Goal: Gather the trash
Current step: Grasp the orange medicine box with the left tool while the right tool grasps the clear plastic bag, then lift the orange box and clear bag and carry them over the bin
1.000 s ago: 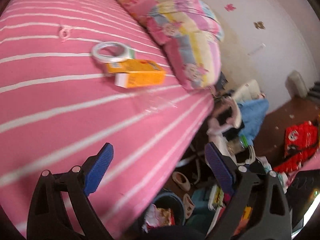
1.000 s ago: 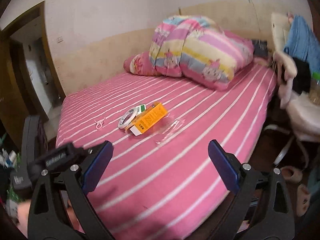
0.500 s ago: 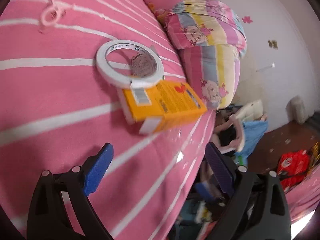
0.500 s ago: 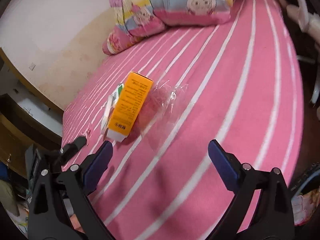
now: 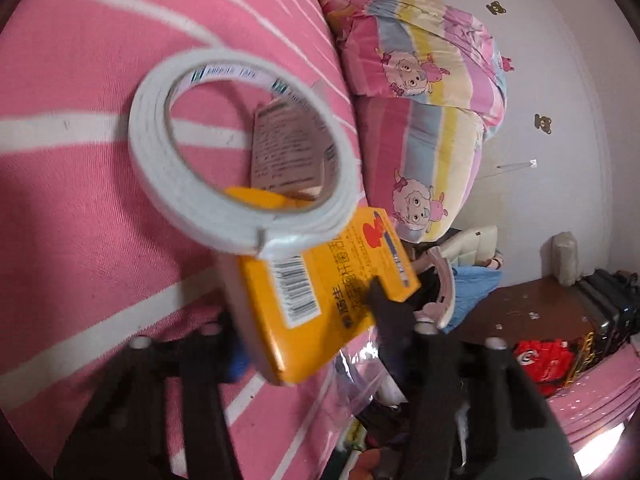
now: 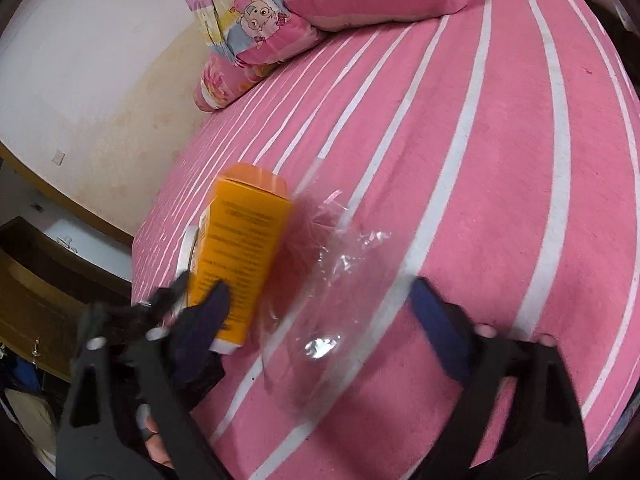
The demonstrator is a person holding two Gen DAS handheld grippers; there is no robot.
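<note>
**Closing on an orange carton near the bed's edge**

Straddling the near end of the orange carton (image 5: 316, 304), the left gripper (image 5: 308, 328) has one finger on each side of it, the right-hand finger pressed against the printed face; the frame is blurred, so whether both pads are tight on the box cannot be told. This rigid cardboard box with sharp corners carries a barcode on one face. A white tape roll (image 5: 240, 148), a flat ring with a paper core, leans on the carton's far end, just ahead of the fingers. Right of the tool the striped bedspread (image 5: 80, 200) drops away at the mattress edge to a cluttered floor, so room on that side is short; ahead and left the soft, ribbed pink cloth runs wide and flat.

The right gripper (image 6: 320, 316) stands with its fingers wide apart over a crumpled clear plastic wrapper (image 6: 332, 280), thin, glossy and creased, which lies between them and touches the carton's long side. Its left fingertip sits at the carton's near corner. Beyond, a cartoon-print quilt (image 6: 340, 0) and pillow (image 6: 220, 84) are bunched against the wall, well apart from the tool.
</note>
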